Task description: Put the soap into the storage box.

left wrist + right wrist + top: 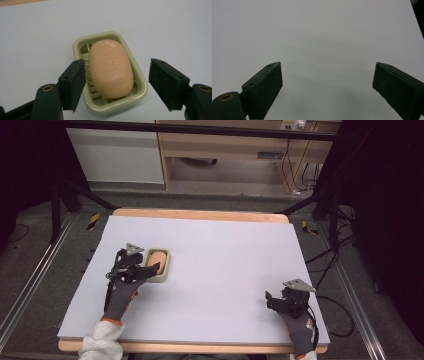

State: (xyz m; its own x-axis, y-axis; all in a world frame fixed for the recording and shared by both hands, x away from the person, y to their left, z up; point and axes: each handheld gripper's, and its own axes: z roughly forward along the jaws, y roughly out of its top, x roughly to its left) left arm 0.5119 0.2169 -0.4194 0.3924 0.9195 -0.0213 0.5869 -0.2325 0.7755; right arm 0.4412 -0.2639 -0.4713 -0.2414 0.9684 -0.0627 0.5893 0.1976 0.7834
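The wide table covered in a pale lilac sheet (225,270) is taking up the middle of the high view, and almost all of it is lying bare. Left of centre in that view a pale green plastic soap dish (165,270) is sitting flat on the sheet, with a peach-coloured oval bar of soap (156,260) lying inside it on the slatted floor. The left gripper (145,270) is hovering at the dish's near end, its jaws spread wide to either side of the soap (111,68) and the dish (140,87), touching neither as far as I can tell. The right gripper (270,301) is waiting at the lower right, well apart, jaws wide over bare sheet. To my eye the work is barely beginning: the reach is made, while the closing, the lift and whatever follows are all remaining.
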